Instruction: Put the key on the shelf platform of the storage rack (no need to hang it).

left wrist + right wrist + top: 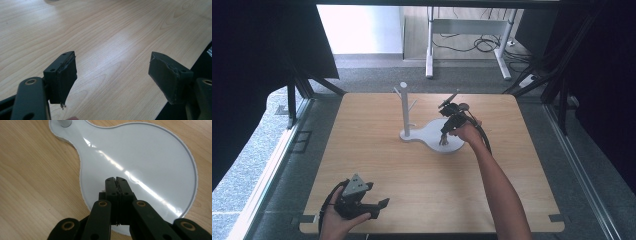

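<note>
**Right claw closed over the white tray, left claw open at the near edge**

The wooden tabletop (412,165) takes up most of the high view, pale and bare across its near half. Toward its far middle sits a white stand: a flat, round tray (432,134) joined by a narrow neck to a smaller base, from which an upright white post (405,107) rises with short pegs branching off near the top. In the right gripper view the tray's (155,157) glossy surface carries a bright streak of reflected light, and its raised rim runs around the edge.

The right claw (444,137) points down at the near right part of the tray, held by the person's right hand (468,132), the forearm stretching in from the bottom. In the right gripper view this claw (117,180) has its jaws pressed together just above the tray surface; whether anything thin lies between them cannot be told.

The left claw (379,209) rests low over the near left corner of the tabletop, held in the left hand (337,222). In the left gripper view its (112,75) jaws stand wide apart with bare wood between them.
</note>
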`<state>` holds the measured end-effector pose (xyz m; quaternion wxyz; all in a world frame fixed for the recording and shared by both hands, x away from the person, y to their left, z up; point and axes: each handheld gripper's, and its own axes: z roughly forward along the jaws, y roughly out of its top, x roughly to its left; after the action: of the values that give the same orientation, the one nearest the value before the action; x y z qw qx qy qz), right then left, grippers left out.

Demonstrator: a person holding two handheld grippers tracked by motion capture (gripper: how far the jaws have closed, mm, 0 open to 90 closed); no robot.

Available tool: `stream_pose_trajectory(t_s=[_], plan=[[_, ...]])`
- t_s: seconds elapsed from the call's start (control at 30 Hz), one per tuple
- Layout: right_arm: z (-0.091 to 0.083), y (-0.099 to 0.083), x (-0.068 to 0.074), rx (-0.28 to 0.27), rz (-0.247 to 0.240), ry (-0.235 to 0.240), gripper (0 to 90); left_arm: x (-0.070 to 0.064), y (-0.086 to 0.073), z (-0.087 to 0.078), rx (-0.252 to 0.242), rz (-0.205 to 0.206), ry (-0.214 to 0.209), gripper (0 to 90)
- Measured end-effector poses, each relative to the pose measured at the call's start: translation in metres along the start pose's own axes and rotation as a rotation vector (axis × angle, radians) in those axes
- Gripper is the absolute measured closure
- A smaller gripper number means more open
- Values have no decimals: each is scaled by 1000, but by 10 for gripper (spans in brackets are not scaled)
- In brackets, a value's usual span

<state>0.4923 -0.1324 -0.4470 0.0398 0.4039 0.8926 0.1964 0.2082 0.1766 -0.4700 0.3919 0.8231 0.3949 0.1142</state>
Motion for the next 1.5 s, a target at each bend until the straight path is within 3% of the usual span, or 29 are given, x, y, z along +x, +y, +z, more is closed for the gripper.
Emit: stream_pose_trajectory(t_s=[0.73, 1.0, 1.5], plan=[[25, 2, -9, 20, 24, -44, 862, 2, -1, -1, -4, -6, 2, 230], [17, -4, -8, 8, 13, -27, 729, 1, -1, 0, -1, -3, 1, 230], [-9, -32, -6, -41, -10, -4, 663, -2, 0, 2, 6, 2, -1, 230]])
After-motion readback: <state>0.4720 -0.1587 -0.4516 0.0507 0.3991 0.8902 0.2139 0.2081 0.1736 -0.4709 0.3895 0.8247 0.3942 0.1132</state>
